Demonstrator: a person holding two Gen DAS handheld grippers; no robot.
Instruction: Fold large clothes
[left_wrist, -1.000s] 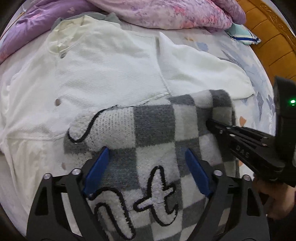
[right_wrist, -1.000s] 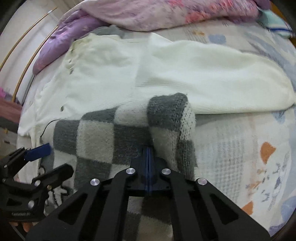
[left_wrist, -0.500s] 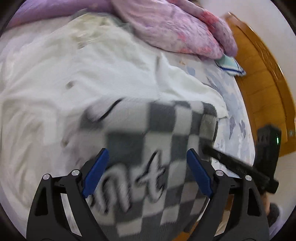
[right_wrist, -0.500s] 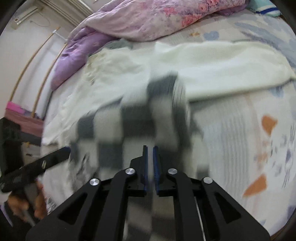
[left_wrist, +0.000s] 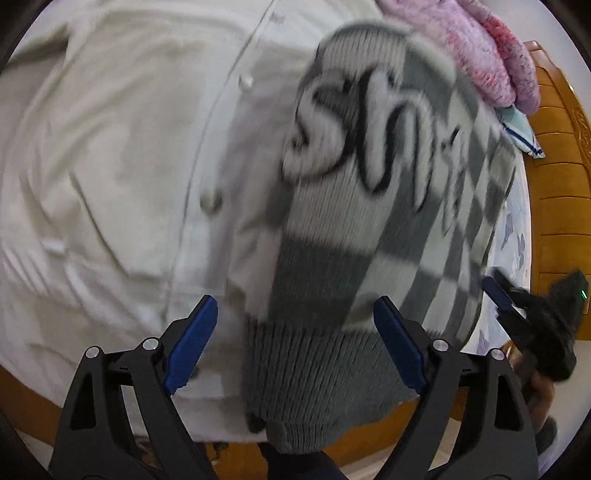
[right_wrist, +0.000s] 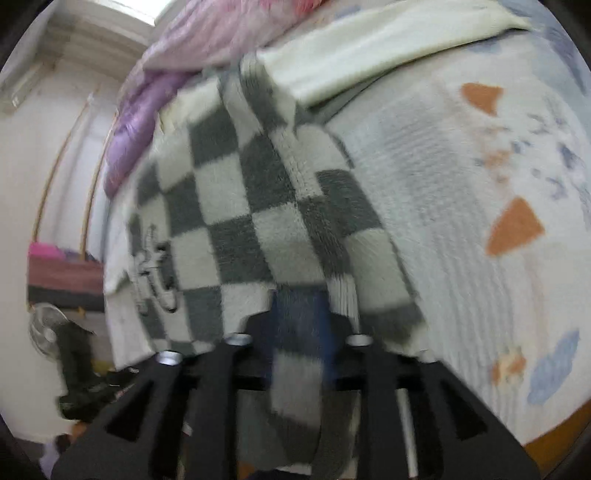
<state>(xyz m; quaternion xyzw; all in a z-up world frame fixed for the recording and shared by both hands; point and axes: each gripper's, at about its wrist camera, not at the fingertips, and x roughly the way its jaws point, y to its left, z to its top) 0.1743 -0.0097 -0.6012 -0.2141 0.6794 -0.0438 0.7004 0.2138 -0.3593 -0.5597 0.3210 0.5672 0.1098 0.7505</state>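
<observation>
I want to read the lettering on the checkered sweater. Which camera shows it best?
The left wrist view: the black-outlined lettering faces the camera on the checkered sweater, large though motion-blurred. The right wrist view catches only a squeezed sliver of it at the sweater's far left edge, too foreshortened to read.

checkered sweater (left_wrist: 369, 236): 1 | white garment (left_wrist: 110, 166): 1 | purple quilt (left_wrist: 491, 59) behind sweater: 1 | claws: 2 — left claw (left_wrist: 295, 332), right claw (right_wrist: 299, 325)
</observation>
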